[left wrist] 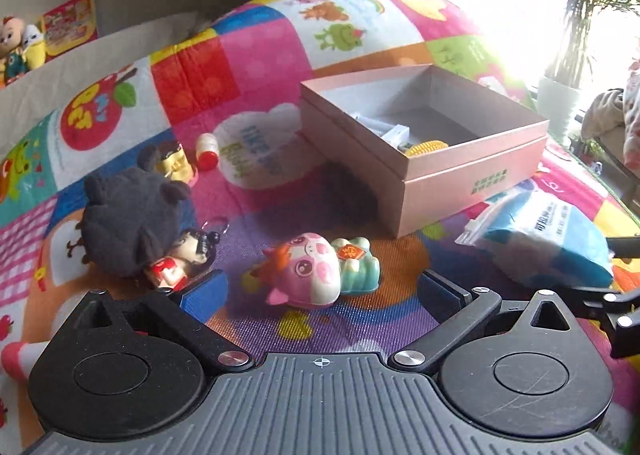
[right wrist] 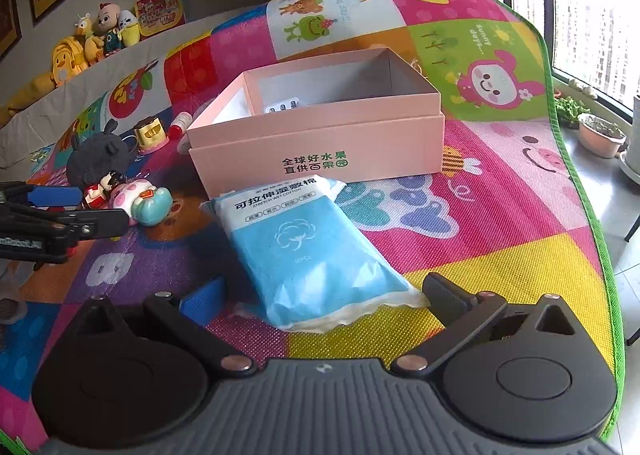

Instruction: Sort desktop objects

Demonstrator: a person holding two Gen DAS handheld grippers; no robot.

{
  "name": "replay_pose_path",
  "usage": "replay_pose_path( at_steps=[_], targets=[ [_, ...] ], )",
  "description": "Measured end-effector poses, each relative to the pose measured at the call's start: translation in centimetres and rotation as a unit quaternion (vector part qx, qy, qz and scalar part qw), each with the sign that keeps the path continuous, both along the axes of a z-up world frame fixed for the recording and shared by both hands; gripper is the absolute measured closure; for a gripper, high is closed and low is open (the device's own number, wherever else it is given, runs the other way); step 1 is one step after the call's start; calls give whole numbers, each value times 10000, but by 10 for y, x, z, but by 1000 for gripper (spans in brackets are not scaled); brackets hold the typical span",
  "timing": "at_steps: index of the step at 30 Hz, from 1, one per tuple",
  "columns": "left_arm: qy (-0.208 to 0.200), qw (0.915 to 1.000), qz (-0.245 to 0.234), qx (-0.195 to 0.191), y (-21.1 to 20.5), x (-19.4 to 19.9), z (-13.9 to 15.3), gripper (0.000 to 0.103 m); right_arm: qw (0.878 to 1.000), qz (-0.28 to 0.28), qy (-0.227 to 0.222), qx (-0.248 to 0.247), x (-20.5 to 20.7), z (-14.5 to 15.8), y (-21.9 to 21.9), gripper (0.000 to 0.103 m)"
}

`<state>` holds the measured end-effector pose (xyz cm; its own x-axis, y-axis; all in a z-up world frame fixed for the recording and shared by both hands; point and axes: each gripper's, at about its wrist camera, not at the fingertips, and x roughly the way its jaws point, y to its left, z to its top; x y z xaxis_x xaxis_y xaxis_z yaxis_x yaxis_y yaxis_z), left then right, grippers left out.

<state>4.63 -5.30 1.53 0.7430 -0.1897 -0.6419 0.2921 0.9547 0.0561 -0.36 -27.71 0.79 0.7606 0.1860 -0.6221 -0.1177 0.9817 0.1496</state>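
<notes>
A pink pig toy (left wrist: 308, 271) lies on the colourful play mat, its near side between the spread fingers of my left gripper (left wrist: 322, 295), which is open and touches nothing. Left of it lie a small red-dressed doll keychain (left wrist: 180, 259) and a black plush (left wrist: 128, 215). A blue wet-cotton packet (right wrist: 308, 251) lies in front of the open pink box (right wrist: 320, 135). Its near end sits between the fingers of my right gripper (right wrist: 324, 297), which is open. The left gripper (right wrist: 80, 209) shows at the left edge, with the pig toy (right wrist: 140, 197) at its tips.
Behind the black plush stand a gold toy (left wrist: 172, 165) and a red-capped bottle (left wrist: 208, 149). The box holds a few small items, one of them yellow (left wrist: 426, 147). The mat's green edge (right wrist: 576, 175) drops to the floor on the right, by plant pots (right wrist: 600, 139).
</notes>
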Motion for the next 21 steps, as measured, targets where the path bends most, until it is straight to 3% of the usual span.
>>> replay_pose_path(
  at_steps=[3, 4, 5, 7, 11, 16, 18, 21],
  targets=[
    [77, 10000, 63, -11, -6, 16, -7, 2, 10000, -3, -4, 18, 0, 0, 0, 0],
    [70, 9999, 73, 38, -8, 17, -9, 16, 10000, -5, -7, 34, 0, 0, -1, 0],
    [84, 9999, 79, 108, -9, 18, -10, 24, 10000, -6, -11, 48, 0, 0, -1, 0],
    [46, 9999, 40, 120, -8, 16, -11, 24, 10000, -12, -19, 83, 0, 0, -2, 0],
    [60, 9996, -235, 138, -2, -7, -8, 25, 9999, -15, -28, 116, -1, 1, -3, 0],
    [280, 9911, -1288, 158, 5, -61, -8, 19, 10000, -14, -17, 57, -1, 1, -2, 0],
    [323, 9919, -1204, 229, 12, -73, -11, 7, 10000, -12, -9, 11, -1, 1, -1, 0],
    [259, 9959, -808, 311, 28, -79, -14, 5, 9999, -9, 12, -101, 0, 0, 2, 0]
  ],
)
